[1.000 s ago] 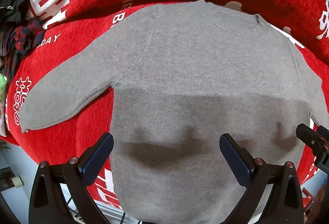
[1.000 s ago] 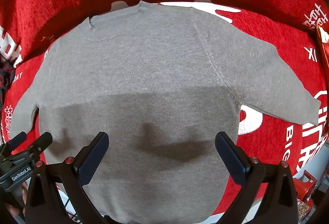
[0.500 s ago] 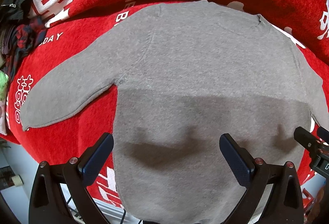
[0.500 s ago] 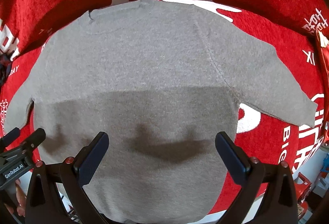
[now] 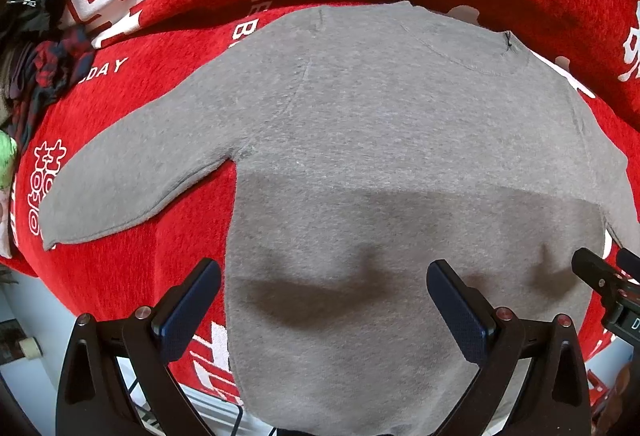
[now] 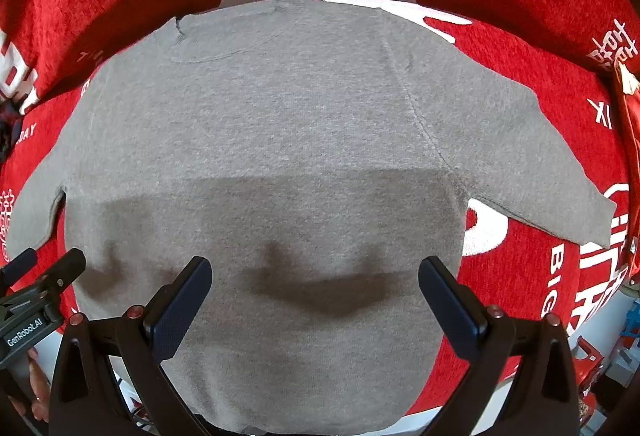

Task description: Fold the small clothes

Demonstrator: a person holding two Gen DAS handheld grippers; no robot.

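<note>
Plainly, "GenRobot.AI" is printed on the left gripper (image 6: pixel 40 278), and "DAY" and "BIG" are read in white on the red blanket (image 5: pixel 132 276). Both the left gripper and the right gripper (image 6: pixel 315 296) are held wide apart, empty, above the grey sweater (image 6: pixel 260 139), which is spread flat on the blanket.

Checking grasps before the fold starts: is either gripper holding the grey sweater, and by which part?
Nothing is held. Both the left gripper and right gripper are open above the grey sweater.
</note>
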